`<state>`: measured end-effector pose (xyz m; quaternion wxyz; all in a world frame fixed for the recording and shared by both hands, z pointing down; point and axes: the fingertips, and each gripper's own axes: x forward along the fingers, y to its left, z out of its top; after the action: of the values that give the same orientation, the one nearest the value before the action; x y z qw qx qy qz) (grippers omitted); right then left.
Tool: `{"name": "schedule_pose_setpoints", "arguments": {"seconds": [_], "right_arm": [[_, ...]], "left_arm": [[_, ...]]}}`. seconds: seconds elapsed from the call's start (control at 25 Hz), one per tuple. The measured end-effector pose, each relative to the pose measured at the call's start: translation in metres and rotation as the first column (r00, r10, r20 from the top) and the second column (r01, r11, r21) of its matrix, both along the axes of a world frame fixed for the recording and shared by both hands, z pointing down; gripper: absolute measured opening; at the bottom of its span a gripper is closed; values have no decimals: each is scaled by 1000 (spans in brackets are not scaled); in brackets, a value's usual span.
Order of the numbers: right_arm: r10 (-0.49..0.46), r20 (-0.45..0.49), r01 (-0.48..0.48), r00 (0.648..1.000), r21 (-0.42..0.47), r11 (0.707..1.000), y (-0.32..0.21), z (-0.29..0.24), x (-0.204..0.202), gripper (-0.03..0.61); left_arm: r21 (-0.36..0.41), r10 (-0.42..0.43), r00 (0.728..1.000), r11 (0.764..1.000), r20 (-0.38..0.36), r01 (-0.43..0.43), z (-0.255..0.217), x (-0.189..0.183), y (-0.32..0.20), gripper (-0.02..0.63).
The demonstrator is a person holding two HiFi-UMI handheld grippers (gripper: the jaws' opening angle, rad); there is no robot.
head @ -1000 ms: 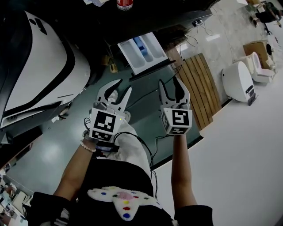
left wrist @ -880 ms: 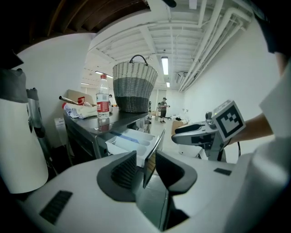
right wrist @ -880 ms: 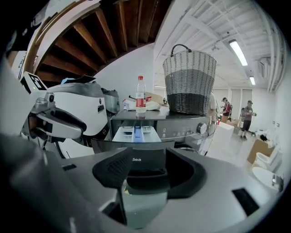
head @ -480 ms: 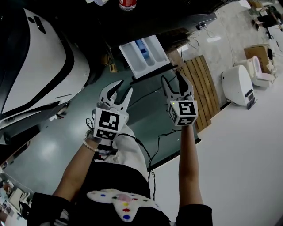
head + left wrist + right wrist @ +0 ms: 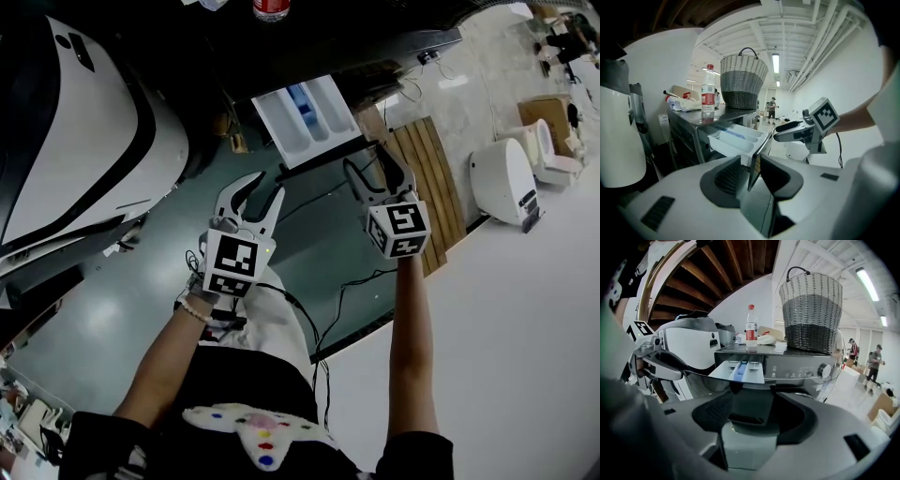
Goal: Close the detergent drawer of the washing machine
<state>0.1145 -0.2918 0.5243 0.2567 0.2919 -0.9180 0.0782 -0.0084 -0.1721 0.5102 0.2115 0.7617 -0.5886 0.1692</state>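
Observation:
The white detergent drawer [image 5: 305, 114] stands pulled out of the dark washing machine [image 5: 801, 366], its dark front panel [image 5: 323, 155] facing me. My right gripper [image 5: 369, 171] hovers just short of the panel's right end. Its jaws are opening, with nothing between them. In the right gripper view the drawer [image 5: 739, 371] lies straight ahead of that gripper [image 5: 750, 420]. My left gripper [image 5: 262, 189] is open and empty, below the panel's left part. The left gripper view shows the drawer [image 5: 736, 138] from the side, beyond the left gripper [image 5: 752, 180], and the right gripper [image 5: 799, 131] beside it.
A wicker basket [image 5: 812, 310] and a red-labelled bottle [image 5: 751, 329] stand on the machine's top. A large white appliance [image 5: 84, 141] fills the left. A wooden slat board [image 5: 427, 187], a white unit [image 5: 506, 173] and floor cables [image 5: 328, 300] lie to the right and below.
The right gripper has moved forward and to the right, toward the drawer panel's right end, and its jaws have spread wider. The left gripper has shifted only slightly.

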Motion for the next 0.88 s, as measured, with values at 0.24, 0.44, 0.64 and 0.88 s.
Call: {"name": "schedule_pose_setpoints", "arguments": {"seconds": [0.24,0.44,0.64,0.88], "right_arm": [[17,-7,-17,1000,1,1000,-5,-2,2,277],[26,-5,-26,1000,1,1000,-3,-2,1,265],[32,-12,-32,999,5,999,-3,-2,1,264],[33,-29,-33,999,-1,999,-4,-2,0,262]], "left_arm": [[-10,-11,1000,1000,-9,11,0,-1,-2,124],[-10,12,1000,1000,-13,-12,-1,2,-1,90],[-10,32,999,999,-23,-33,-1,5,-1,69],[-19,60,998,998,-24,-61,0,6,-2,57]]}}
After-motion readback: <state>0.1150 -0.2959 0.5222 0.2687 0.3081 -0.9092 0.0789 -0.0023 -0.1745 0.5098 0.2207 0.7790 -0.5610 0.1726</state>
